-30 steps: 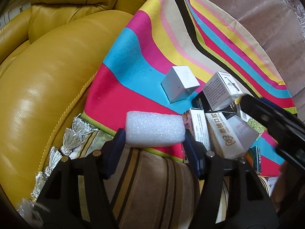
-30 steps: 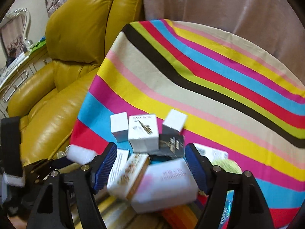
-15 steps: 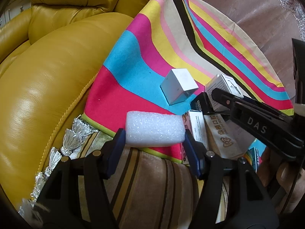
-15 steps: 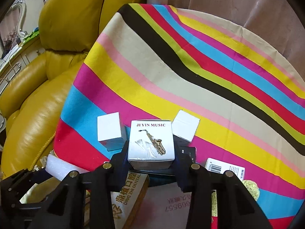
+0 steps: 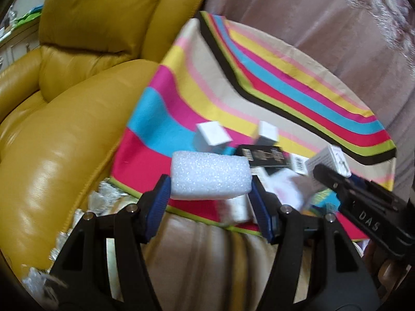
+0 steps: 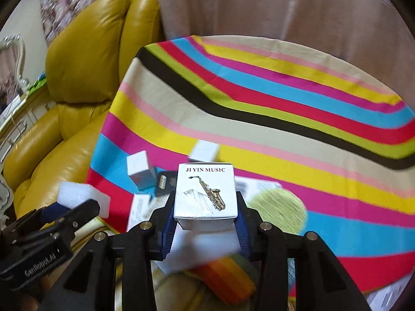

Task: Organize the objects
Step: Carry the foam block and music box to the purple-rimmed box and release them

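Note:
My left gripper (image 5: 210,183) is shut on a white foam block (image 5: 210,175), held across its blue pads above the cloth's near edge. My right gripper (image 6: 205,208) is shut on a white box printed with a saxophone (image 6: 206,191), lifted off the pile. In the left wrist view that box (image 5: 334,159) shows at the tip of the right gripper (image 5: 334,180). In the right wrist view the foam block (image 6: 77,194) and left gripper (image 6: 67,210) sit at the lower left.
A striped cloth (image 6: 285,129) carries two small white boxes (image 6: 138,167) (image 6: 205,150), a black box (image 6: 166,181), a green round pad (image 6: 277,210) and flat cartons. A yellow leather sofa (image 6: 77,64) lies left; a pink curtain (image 6: 259,5) hangs behind.
The right gripper moved forward, shut on the saxophone box and raised it off the pile. The left gripper rose and tipped up with the foam block still in it.

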{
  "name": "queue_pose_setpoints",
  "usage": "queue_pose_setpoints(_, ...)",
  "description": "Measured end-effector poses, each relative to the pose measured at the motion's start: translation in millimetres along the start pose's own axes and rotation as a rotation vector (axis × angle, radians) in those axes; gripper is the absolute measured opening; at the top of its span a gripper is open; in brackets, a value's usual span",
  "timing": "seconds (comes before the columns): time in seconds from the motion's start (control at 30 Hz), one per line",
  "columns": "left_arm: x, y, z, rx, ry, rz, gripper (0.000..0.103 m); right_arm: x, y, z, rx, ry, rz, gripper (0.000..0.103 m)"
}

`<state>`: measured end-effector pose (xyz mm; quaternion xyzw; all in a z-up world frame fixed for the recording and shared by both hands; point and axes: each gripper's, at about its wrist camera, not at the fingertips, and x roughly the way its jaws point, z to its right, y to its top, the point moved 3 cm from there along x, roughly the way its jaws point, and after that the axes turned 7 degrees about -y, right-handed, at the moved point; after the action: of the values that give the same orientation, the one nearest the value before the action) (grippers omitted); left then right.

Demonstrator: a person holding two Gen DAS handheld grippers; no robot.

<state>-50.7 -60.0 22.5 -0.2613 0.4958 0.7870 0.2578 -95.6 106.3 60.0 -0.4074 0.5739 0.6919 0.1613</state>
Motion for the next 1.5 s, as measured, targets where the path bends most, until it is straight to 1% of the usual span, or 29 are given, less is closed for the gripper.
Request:
queue_pose_setpoints(0.23, -15, -9, 54, 0.127, -0.049, 0.039, 0.064, -30, -34, 52, 0.123, -0.042, -0.006, 0.042)
queue_pose_setpoints(0.47, -16, -24, 97, 0.197, -0.087, 0.009, 0.064, -52, -62, 103, 0.231, -0.080, -0.013, 0.042)
queue_pose_setpoints(0.6, -11, -32, 122, 0.249, -0.116, -0.022, 0.064, -63, -73, 119, 0.268, -0.088, -0.006, 0.042)
queue_pose_setpoints(0.83, 1, -50, 162, 0.292, -0.177, -0.092, 0.064, -83, -100, 154, 0.356, -0.104, -0.010, 0.042)
queue_pose_setpoints(1.1, 6, -67, 204, 0.358, -0.219, -0.136, 0.064, -103, -131, 197, 0.462, -0.133, -0.014, 0.042)
queue_pose_setpoints(1.3, 13, -83, 238, 0.401, -0.272, -0.190, 0.064, -116, -149, 222, 0.511, -0.163, -0.010, 0.042)
queue_pose_setpoints(1.5, 21, -98, 267, 0.447, -0.312, -0.236, 0.064, -121, -171, 249, 0.574, -0.206, -0.030, 0.042)
